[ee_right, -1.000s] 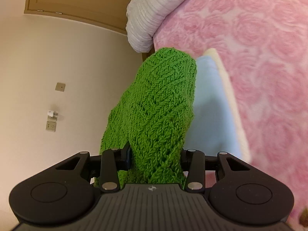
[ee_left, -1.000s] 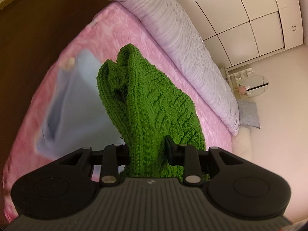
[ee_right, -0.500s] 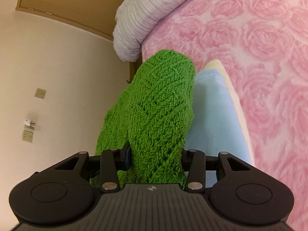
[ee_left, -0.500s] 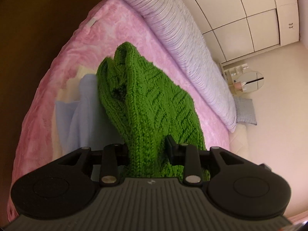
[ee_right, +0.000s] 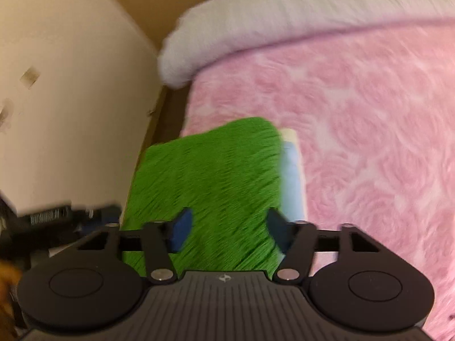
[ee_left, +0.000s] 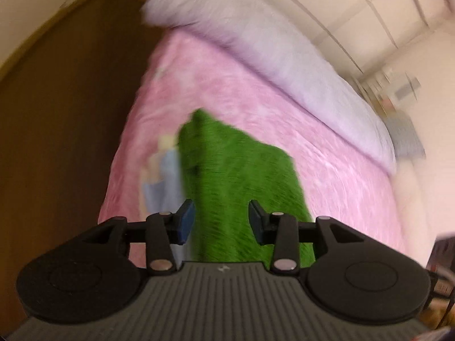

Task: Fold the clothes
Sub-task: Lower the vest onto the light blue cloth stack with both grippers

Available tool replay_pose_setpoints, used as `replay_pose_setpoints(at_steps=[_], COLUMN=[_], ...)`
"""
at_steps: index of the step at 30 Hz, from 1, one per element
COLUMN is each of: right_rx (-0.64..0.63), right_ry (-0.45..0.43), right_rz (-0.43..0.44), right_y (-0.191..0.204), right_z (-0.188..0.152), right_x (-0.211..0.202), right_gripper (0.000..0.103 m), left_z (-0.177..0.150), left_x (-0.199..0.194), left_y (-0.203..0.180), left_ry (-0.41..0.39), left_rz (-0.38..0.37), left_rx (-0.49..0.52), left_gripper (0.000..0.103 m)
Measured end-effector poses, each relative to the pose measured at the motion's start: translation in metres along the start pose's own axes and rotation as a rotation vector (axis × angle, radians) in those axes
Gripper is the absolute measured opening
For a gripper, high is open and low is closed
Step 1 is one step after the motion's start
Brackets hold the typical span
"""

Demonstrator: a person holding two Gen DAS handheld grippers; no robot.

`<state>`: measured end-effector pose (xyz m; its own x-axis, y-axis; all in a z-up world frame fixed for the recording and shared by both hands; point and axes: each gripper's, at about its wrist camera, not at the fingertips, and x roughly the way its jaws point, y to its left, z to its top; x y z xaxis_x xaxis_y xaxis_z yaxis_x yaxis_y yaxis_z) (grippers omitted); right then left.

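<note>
A green knitted sweater (ee_left: 236,164) lies spread on the pink bed, overlapping a folded light blue garment (ee_left: 165,182) with a cream one beneath. My left gripper (ee_left: 220,221) hovers over its near edge, open, its blue pads clear of the knit. In the right wrist view the same sweater (ee_right: 210,170) covers most of the light blue garment (ee_right: 291,179). My right gripper (ee_right: 227,227) is above the near edge. Its jaws are closing, the knit shows between them, and the pads do not press on it. Both views are blurred.
The pink rose-patterned blanket (ee_right: 369,142) stretches to the right, with a long pale duvet roll (ee_left: 270,48) along its far side. A brown wooden surface (ee_left: 57,142) borders the bed's left edge. Dark objects (ee_right: 57,216) sit near the cream wall (ee_right: 71,113).
Both grippers have let go of the green sweater. It hung bunched between the pads before and now lies flat over the blue stack. Both hands moved and rolled.
</note>
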<state>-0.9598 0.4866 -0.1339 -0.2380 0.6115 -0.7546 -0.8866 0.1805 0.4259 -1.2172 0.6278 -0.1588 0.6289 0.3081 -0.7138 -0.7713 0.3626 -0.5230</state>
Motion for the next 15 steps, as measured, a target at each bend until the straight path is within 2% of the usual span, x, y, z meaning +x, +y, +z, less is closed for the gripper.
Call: replay_pose_setpoints(at_steps=[3, 5, 9, 15], right_rx=[-0.116, -0.151, -0.243, -0.343], right_ry=[0.042, 0.097, 0.167, 0.184], right_rz=[-0.035, -0.058, -0.082, -0.132], right_y=[0.028, 0.041, 0.058, 0.073], right_z=[-0.011, -0.020, -0.047, -0.067], right_x=[0.002, 0.013, 0.036, 0.061], right_gripper=[0.041, 0.041, 0.041, 0.046], left_z=[-0.012, -0.027, -0.050, -0.055], left_x=[0.005, 0.022, 0.042, 0.048], left_y=[-0.028, -0.032, -0.017, -0.007], left_ry=[0.059, 0.124, 0.156, 0.146], left_rz=[-0.012, 0.035, 0.124, 0.127], left_rx=[0.185, 0.262, 0.281, 0.287], left_gripper=[0.028, 0.023, 0.018, 0.018])
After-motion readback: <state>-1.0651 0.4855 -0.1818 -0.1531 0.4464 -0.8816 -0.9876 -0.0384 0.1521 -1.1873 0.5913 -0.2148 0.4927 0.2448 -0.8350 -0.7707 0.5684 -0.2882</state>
